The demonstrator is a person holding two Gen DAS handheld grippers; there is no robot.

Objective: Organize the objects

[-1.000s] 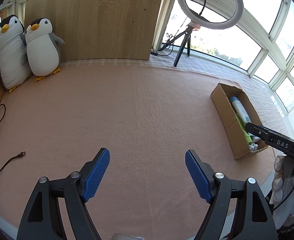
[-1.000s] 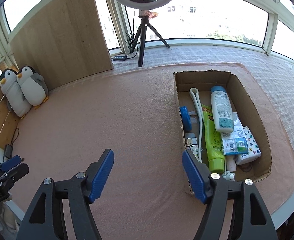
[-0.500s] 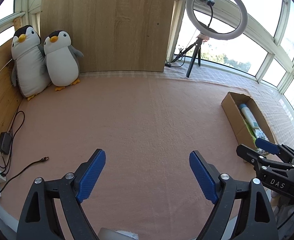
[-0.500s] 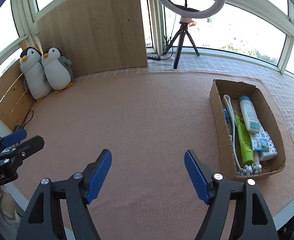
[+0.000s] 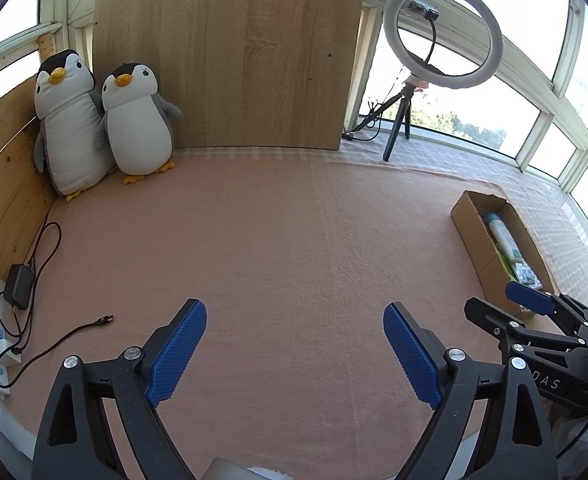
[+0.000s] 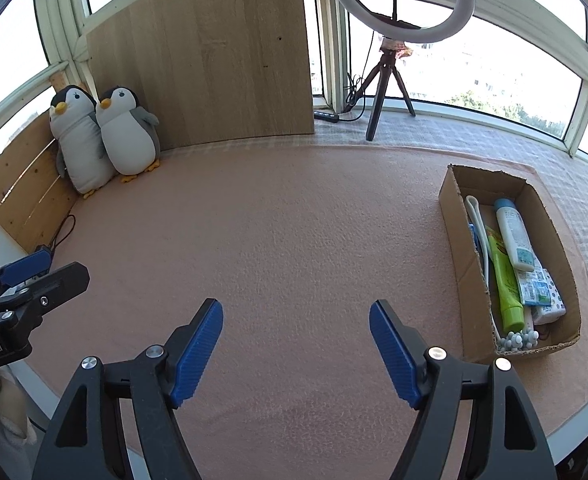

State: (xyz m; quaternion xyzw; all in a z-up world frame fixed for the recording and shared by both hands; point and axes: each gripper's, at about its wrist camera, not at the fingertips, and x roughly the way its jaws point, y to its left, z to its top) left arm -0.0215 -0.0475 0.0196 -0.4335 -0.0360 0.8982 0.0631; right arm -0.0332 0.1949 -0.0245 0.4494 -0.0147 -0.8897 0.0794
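A cardboard box (image 6: 460, 240) sits at the right of the right wrist frame on a pink cloth (image 6: 294, 240), packed with a white bottle (image 6: 514, 236), a green tube (image 6: 504, 280), a white looped cord (image 6: 478, 224), small printed packets (image 6: 540, 288) and a cluster of pale beads (image 6: 518, 338) at its near end. In the left wrist frame the same box (image 5: 474, 232) lies at the right edge. The right gripper (image 6: 296, 352) fills the lower middle of its frame, blue pads spread wide over bare cloth, holding nothing. The left gripper (image 5: 294, 354) is likewise spread and empty. Two plush penguins (image 5: 101, 128) stand side by side at upper left against a wooden panel (image 5: 229, 56). A ring light (image 5: 442, 32) on a tripod stands at upper right by the windows. A black cable (image 5: 53, 344) and a charger (image 5: 17, 286) lie at the lower left edge.
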